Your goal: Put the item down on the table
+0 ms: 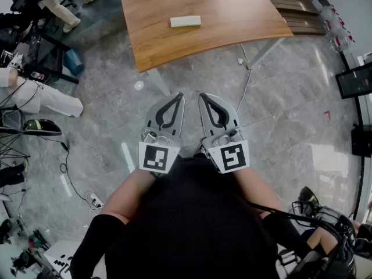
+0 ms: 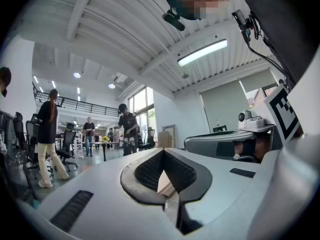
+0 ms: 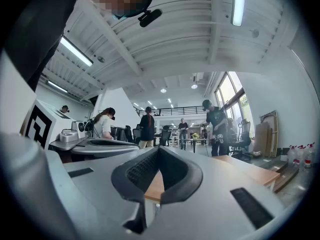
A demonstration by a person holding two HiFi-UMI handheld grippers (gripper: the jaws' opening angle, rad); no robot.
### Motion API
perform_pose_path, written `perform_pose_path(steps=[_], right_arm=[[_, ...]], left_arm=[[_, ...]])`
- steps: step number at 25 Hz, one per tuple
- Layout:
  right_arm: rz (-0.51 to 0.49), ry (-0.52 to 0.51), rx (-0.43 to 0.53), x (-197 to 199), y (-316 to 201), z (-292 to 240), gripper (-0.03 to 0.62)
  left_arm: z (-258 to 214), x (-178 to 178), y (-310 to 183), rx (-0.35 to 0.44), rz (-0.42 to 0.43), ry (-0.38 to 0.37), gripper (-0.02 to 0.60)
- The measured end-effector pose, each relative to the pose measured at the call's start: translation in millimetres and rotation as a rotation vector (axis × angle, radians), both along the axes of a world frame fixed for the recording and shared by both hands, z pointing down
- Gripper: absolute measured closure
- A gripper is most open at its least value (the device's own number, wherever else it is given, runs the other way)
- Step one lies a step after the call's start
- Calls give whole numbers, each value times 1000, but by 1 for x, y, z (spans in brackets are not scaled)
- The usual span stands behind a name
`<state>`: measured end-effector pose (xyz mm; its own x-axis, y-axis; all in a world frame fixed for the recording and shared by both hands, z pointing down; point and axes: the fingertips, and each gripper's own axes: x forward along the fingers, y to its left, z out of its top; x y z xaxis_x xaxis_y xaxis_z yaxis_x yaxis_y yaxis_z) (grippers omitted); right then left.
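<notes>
A pale rectangular block (image 1: 185, 21) lies flat on the wooden table (image 1: 221, 28) at the far side of the head view. My left gripper (image 1: 176, 96) and right gripper (image 1: 204, 96) are held side by side close to my body, over the grey stone floor and short of the table's near edge. Both point toward the table. Each has its jaws shut tip to tip with nothing between them. In the left gripper view the closed jaws (image 2: 163, 151) face across the room. Through the closed jaws (image 3: 159, 148) of the right gripper view a strip of the table top (image 3: 240, 168) shows.
Seated people and office chairs (image 1: 40, 97) crowd the left side. A cable and power strip (image 1: 95, 200) lie on the floor at the lower left. A table leg and cord (image 1: 251, 63) stand ahead to the right. Dark screens (image 1: 354, 80) line the right edge.
</notes>
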<state>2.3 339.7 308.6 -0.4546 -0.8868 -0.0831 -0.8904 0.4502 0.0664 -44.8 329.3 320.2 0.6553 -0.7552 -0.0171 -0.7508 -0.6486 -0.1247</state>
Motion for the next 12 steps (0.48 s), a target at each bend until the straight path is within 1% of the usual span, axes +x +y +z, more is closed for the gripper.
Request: perform_pose_path(steps=[10,12], right_arm=[[7,9,-15,1,-8,1,581],[11,-2,-16,1,-10,0,580]], left_arm=[[0,4,-7,-17,4,3,577],[0,3,-10,-20,3,5,577]])
